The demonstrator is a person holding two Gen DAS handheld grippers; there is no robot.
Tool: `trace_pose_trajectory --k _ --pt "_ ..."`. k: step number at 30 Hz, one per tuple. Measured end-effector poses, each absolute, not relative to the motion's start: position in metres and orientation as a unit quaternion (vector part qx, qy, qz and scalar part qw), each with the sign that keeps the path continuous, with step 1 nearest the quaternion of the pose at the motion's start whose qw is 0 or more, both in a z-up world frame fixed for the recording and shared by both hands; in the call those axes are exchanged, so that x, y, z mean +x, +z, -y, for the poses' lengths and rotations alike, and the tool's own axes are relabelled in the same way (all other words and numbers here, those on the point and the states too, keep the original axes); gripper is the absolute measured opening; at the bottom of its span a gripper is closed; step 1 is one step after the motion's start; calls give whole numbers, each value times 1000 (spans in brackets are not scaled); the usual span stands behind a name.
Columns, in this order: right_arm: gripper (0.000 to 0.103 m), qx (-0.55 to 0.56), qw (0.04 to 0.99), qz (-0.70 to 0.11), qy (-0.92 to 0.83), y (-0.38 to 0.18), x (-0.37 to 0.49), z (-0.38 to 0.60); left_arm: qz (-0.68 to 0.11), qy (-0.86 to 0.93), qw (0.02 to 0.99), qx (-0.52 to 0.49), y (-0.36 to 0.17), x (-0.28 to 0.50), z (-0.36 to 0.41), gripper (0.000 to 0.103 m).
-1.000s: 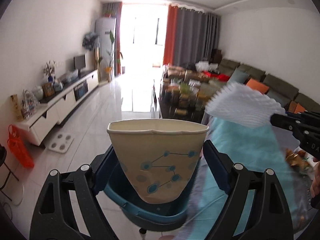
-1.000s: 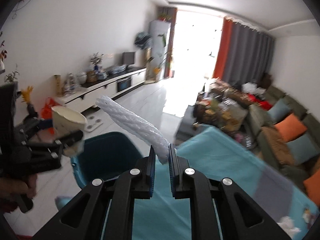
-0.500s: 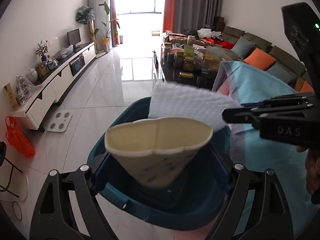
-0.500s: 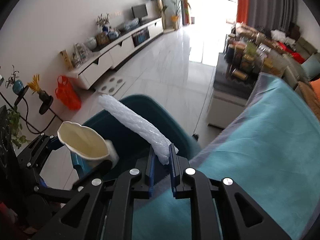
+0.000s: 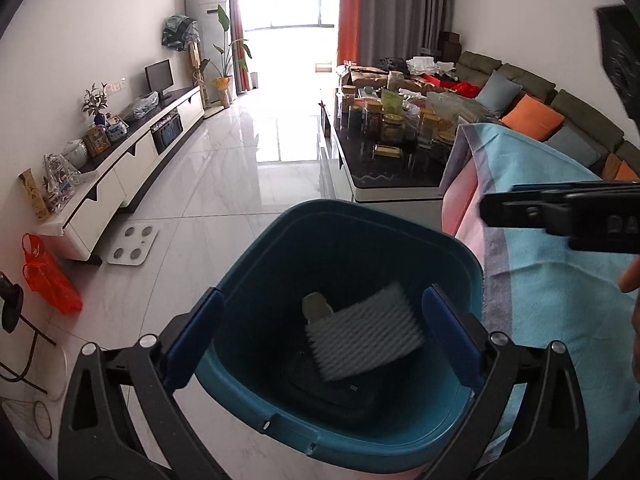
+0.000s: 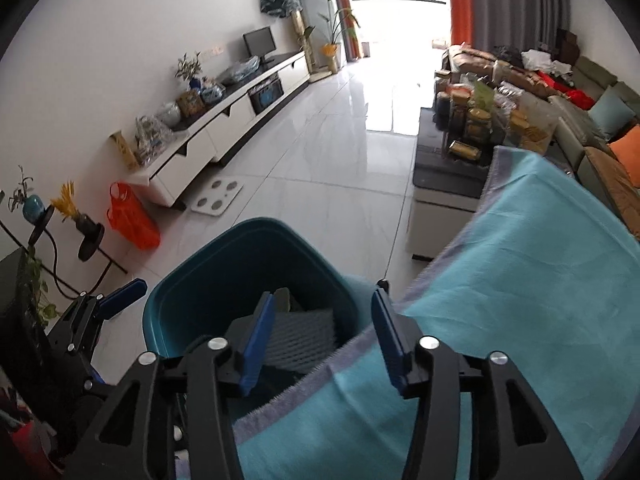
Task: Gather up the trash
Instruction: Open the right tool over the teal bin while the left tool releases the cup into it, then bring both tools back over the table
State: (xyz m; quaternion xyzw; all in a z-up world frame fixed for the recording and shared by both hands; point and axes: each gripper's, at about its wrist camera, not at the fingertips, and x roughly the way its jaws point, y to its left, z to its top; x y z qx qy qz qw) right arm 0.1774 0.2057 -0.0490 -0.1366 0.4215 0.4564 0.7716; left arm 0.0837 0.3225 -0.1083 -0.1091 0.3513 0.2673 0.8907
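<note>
A teal trash bin (image 5: 452, 256) stands on the floor beside the table; it also shows in the right wrist view (image 6: 192, 276). Inside it lie a white foam sheet (image 5: 364, 332) (image 6: 304, 338) and a paper cup (image 5: 317, 306), mostly covered by the sheet. My left gripper (image 5: 322, 340) is open and empty above the bin's mouth. My right gripper (image 6: 326, 340) is open and empty over the bin's near rim and the table edge; it shows side-on at the right of the left wrist view (image 5: 560, 208).
A teal cloth (image 6: 520, 300) covers the table at the right. A dark coffee table (image 5: 384, 168) crowded with jars stands beyond the bin. A white scale (image 5: 132, 246) and an orange bag (image 5: 50, 280) sit on the tiled floor by the TV cabinet (image 5: 132, 160).
Both grippers opened. The cup dropped from my left gripper and the foam sheet from my right; both now lie in the bin.
</note>
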Motion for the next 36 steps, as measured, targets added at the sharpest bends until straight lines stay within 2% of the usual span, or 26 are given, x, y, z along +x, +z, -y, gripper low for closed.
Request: trace_pose_trajectory --k 2,8,12,14,17,20,23,30,36 --pt "60 -130 778 -414 454 -44 179 -196 -350 269 891 -107 -105 85 -321 98" --pt "67 -110 805 -375 446 -23 173 -157 -346 275 892 -93 -94 89 -310 98" --pt "77 -98 827 -338 438 -4 165 -122 -324 270 903 -86 -71 88 -296 98" --pt "79 -93 842 -318 427 6 161 -98 -311 264 909 -88 -58 86 -287 98" --pt "90 -81 863 -294 403 16 157 -64 -285 248 921 -91 -35 85 -266 98" --pt "90 -75 885 -266 374 25 148 -31 -256 223 936 -93 -12 81 -237 98" --pt "96 -63 907 -244 338 30 141 9 -233 201 947 -95 4 78 -210 98" --pt "96 -42 943 -202 259 32 109 90 -186 133 969 -92 29 71 -137 98" --pt "96 -27 968 -168 184 27 78 152 -156 59 984 -67 32 66 -76 98"
